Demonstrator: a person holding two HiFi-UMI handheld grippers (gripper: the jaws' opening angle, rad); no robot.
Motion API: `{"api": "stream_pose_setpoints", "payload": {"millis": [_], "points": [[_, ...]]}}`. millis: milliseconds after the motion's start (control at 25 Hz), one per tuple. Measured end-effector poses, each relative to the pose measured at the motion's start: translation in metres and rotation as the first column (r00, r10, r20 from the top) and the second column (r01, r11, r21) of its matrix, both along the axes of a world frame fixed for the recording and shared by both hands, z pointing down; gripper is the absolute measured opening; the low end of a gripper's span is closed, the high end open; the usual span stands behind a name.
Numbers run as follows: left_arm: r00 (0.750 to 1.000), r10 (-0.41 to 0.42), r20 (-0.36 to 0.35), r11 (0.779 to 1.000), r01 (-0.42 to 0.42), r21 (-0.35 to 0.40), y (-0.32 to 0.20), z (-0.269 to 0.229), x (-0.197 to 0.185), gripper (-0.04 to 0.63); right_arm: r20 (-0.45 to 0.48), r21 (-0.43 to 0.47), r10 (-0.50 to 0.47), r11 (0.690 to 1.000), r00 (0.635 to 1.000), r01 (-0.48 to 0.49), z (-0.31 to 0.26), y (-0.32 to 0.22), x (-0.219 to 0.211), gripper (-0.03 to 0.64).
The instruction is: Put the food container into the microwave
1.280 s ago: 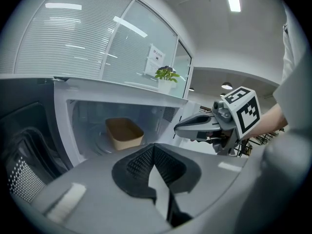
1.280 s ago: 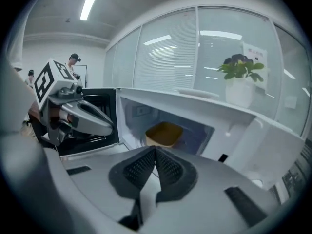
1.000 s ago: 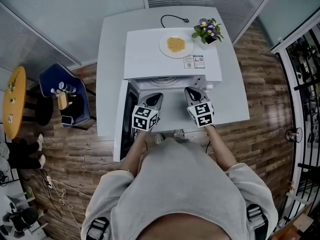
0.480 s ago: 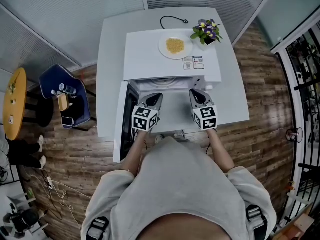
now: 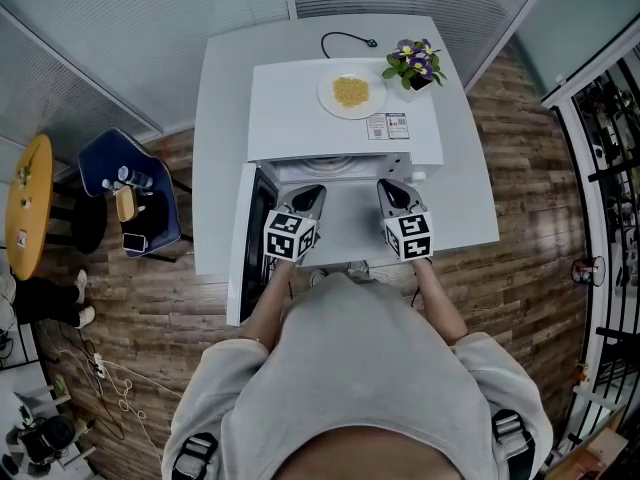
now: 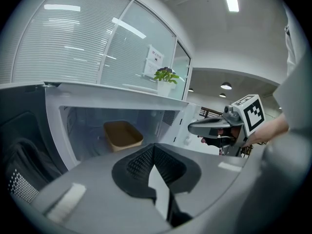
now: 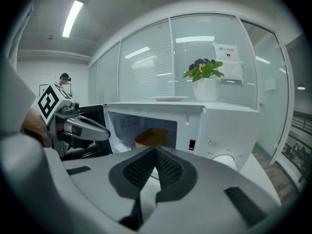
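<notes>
Left gripper view: left gripper (image 6: 154, 146) fingers together, empty; right gripper (image 7: 156, 150) same; container (image 6: 122, 134) in microwave (image 6: 53, 121)

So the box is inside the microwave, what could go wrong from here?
1. The door stands wide open beside the left gripper; a careless swing could knock it.
2. A plate and a plant sit on top of the microwave; slamming the door could jolt them.

Wood-plank flooring (image 5: 530, 138) is surrounding a white table (image 5: 222, 128), a blue chair (image 5: 100, 158) is sitting at nine o'clock, and blind-covered glass walls (image 5: 130, 28) are running across twelve.
</notes>
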State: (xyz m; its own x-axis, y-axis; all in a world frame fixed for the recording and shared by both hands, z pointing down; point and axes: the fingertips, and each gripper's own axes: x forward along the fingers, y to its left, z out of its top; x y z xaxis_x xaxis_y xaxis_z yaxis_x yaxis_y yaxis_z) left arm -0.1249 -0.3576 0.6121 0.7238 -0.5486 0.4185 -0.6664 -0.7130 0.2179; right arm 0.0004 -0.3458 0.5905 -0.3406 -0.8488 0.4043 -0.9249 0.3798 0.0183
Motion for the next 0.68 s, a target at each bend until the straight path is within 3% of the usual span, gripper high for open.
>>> {"api": "stream_pose_setpoints", "payload": {"millis": [680], "points": [[1.000, 0.014, -0.003, 1.000, -0.014, 0.003, -0.0034, -0.0028, 0.0031, 0.011, -0.020, -0.015, -0.026, 1.000, 0.999, 0.026, 0.0037, -0.0013, -0.0093, 0.012]]}}
